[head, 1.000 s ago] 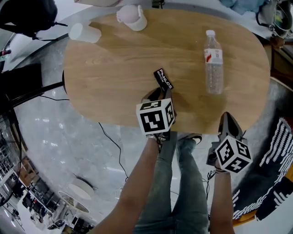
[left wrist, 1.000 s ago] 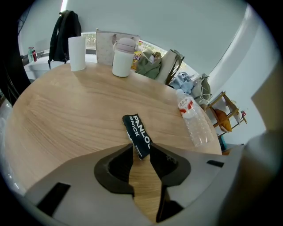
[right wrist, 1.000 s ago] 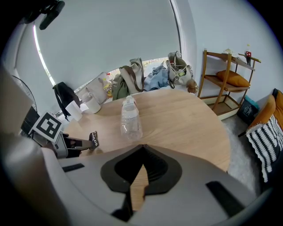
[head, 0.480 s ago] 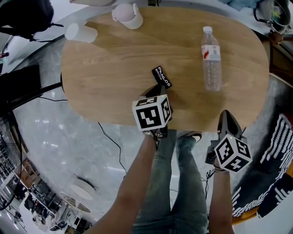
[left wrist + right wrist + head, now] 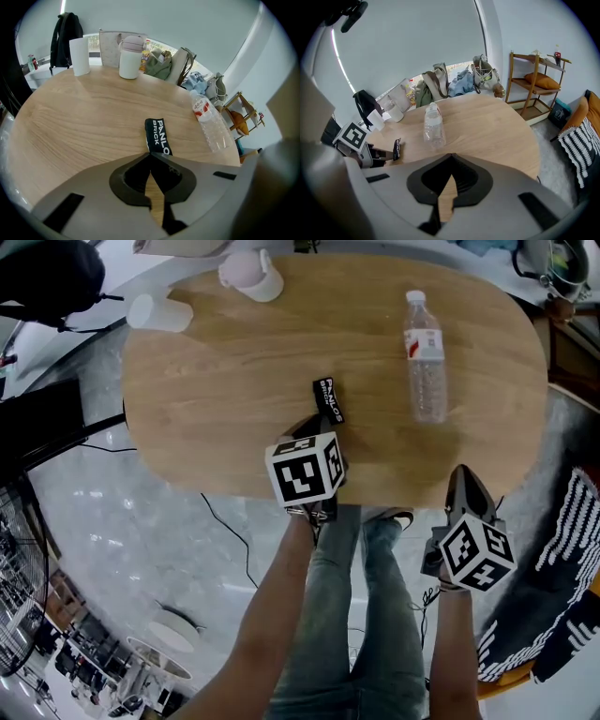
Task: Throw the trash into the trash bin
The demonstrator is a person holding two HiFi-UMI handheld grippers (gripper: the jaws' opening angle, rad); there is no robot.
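We are at the pick-up step on the oval wooden table [image 5: 234, 362], whose near edge runs just under both grippers. Past that edge lies open floor [image 5: 131, 512] to our left, crossed by a thin cable [image 5: 228, 526]. No trash bin shows in any view, so we judge the next move calls for lifting clear of the tabletop and turning to find it. The plastic bottle [image 5: 424, 362] lies well apart to the right, out of the lifting path. The right gripper [image 5: 461, 476] hangs beside the table edge, jaws clenched on nothing. The left gripper [image 5: 322, 424] has just been closing its jaws, and they now pinch the near end of the black wrapper [image 5: 329, 399], which lies mid-table.
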